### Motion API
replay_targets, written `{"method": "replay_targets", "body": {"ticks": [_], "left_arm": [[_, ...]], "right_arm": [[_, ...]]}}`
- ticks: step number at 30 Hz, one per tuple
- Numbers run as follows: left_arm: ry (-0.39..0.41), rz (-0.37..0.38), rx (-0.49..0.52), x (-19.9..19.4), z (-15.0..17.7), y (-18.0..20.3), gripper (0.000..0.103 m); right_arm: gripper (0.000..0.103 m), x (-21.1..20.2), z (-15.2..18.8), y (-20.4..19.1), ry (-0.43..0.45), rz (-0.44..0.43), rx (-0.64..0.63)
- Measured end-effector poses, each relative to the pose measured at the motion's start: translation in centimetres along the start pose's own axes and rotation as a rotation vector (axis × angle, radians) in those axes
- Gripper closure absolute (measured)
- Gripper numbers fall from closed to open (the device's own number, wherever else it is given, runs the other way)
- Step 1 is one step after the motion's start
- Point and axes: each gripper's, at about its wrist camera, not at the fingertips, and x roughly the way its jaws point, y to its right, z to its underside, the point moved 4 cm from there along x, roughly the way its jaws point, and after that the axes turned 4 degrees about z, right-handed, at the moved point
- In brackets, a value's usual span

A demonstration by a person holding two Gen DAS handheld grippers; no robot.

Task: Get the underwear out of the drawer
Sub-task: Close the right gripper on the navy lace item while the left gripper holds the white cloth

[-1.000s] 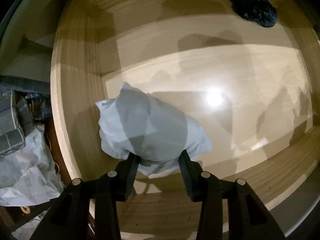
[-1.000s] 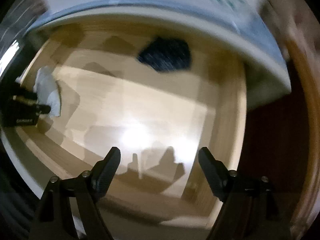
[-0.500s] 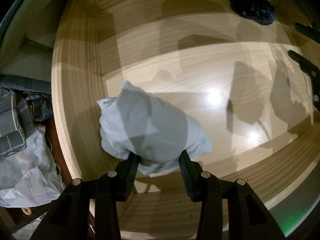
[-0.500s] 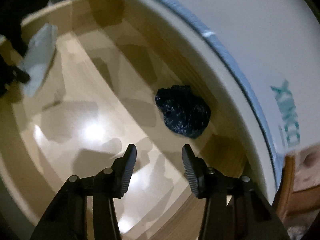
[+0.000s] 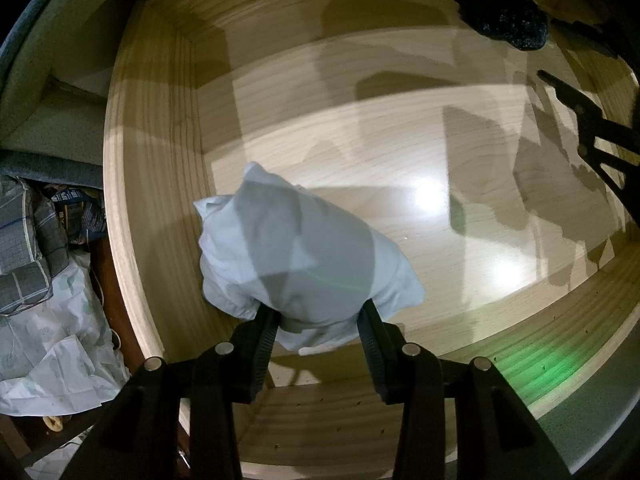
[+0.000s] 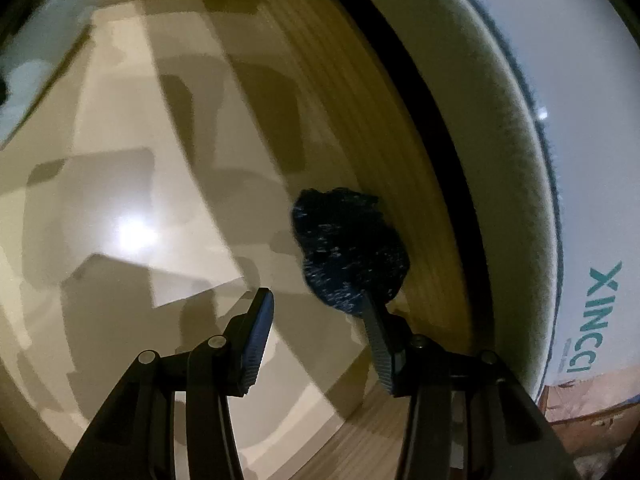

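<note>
A pale wooden drawer [image 5: 160, 160] lies open below me. My left gripper [image 5: 318, 312] points straight down into it, shut on a crumpled white piece of underwear [image 5: 304, 252] near the drawer's left wall. A dark, speckled bundle of underwear [image 5: 502, 12] lies in the far right corner. In the right wrist view that dark bundle [image 6: 348, 244] sits against the drawer's side wall [image 6: 340, 100]. My right gripper [image 6: 316, 300] hangs just before it, jaws closing. The bundle lies ahead of the right fingertip [image 6: 370, 308] and is not pinched. One right finger [image 5: 572, 100] shows at the left view's right edge.
A white padded edge with teal lettering [image 6: 560, 160] runs along the drawer's right side. Left of the drawer lie checked grey cloths [image 5: 28, 256] and crumpled white paper [image 5: 52, 360]. The drawer floor [image 6: 120, 160] between the two garments is bare and shiny.
My right gripper rolled, sank into the drawer toward the dark bundle, and its jaws narrowed. The left gripper stayed still with the white underwear in it.
</note>
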Motion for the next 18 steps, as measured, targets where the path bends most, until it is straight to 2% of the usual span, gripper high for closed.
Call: {"method": "replay_targets", "body": {"ticks": [5,8,16,17,18], "left_arm": [[0.0,0.0,-0.001,0.0,0.0,0.0,0.061],[0.0,0.0,-0.001,0.0,0.0,0.0,0.061],[0.001,0.0,-0.001,0.0,0.0,0.1,0.061],[0.001,0.0,0.0,0.0,0.0,0.1,0.061],[0.001,0.0,-0.001,0.0,0.0,0.1,0.061]], "right_arm": [[0.063,1.3,0.1,-0.6,-0.002,0.088,-0.057],[0.063,1.9,0.4,-0.5,0.007,0.108,-0.054],[0.07,3.7,-0.2,-0.1,0.043,0.183,-0.055],[0.071,3.4,1.2,0.1,0.043,0.191,-0.054],[0.073,3.7,1.3,0.2,0.043,0.205,-0.057]]}}
